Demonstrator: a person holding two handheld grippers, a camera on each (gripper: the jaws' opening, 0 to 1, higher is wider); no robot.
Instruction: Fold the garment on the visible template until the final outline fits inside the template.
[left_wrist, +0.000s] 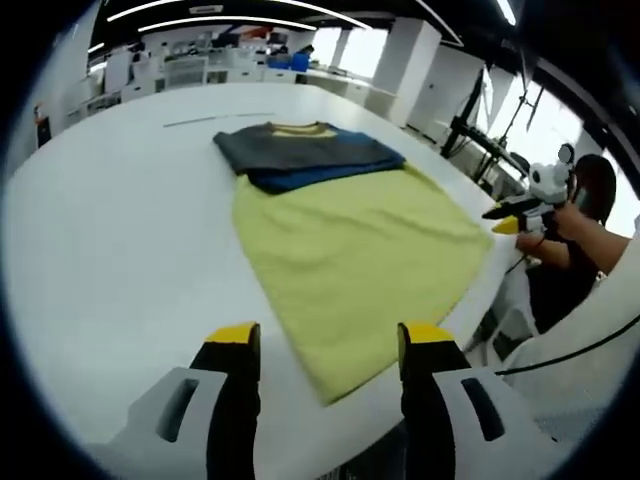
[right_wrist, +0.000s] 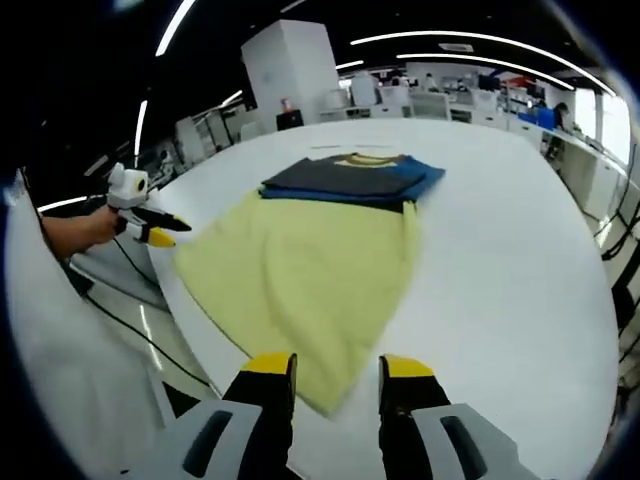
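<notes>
A yellow-green garment (left_wrist: 350, 240) (right_wrist: 310, 270) lies flat on the white table (left_wrist: 110, 250) (right_wrist: 500, 260). Its far end is a dark grey and blue part (left_wrist: 300, 155) (right_wrist: 350, 180) folded over, with a yellow collar on top. My left gripper (left_wrist: 328, 340) stands open, its jaws either side of the near hem corner. In the right gripper view that gripper (right_wrist: 165, 232) sits at the hem's left corner. My right gripper (right_wrist: 335, 370) is open over the other hem corner and appears at the right table edge in the left gripper view (left_wrist: 505, 218).
The hem runs along the table's near edge, with a drop to the floor beyond it. A person's hand (left_wrist: 570, 220) (right_wrist: 80, 230) holds each far gripper. A thin line (left_wrist: 215, 120) marks the table behind the garment. Desks and a white pillar (right_wrist: 295, 70) stand far back.
</notes>
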